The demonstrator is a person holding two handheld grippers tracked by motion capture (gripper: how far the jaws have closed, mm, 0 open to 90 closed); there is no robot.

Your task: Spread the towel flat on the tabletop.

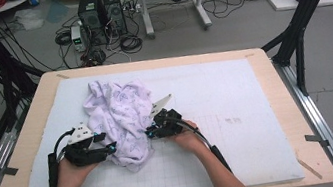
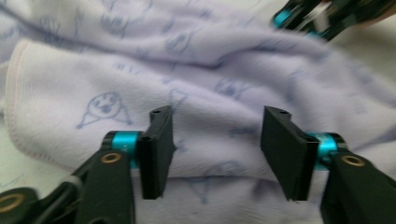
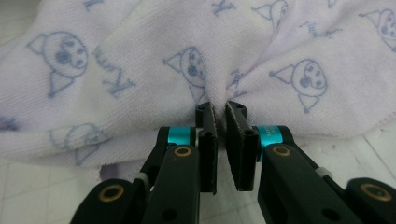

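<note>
So, quick rundown of what's on screen:

Right jaws: nearly closed, pinching a little fold of the towel (image 3: 196, 60) between the pads; you can see the fabric bunch into the narrow gap in the right gripper view.
Left jaws: spread wide apart, gripping nothing; towel fabric lies just past them and shows through the gap in the left gripper view.
Right gripper (image 1: 153, 131): sits at the towel's right edge, held in the person's right hand (image 1: 188, 139), grey three-cornered plate sticking up on top.
Left gripper (image 1: 108, 148): at the towel's near-left edge, right beside the cloth, in the person's left hand (image 1: 71, 173). Can't tell from above if it actually touches.
Towel: pale lilac with little blue doodle faces printed all over, crumpled in a heap, left of centre on the tabletop, the near end lying between the two grippers. A pinkish stitched hem shows in the left gripper view.
Mat (image 1: 237, 107): white sheet with a faint grid, covers most of the tabletop (image 1: 273, 76), which has a light wood rim.
Far background: computer towers (image 1: 101, 15) and a tangle of cables on the floor.
</note>
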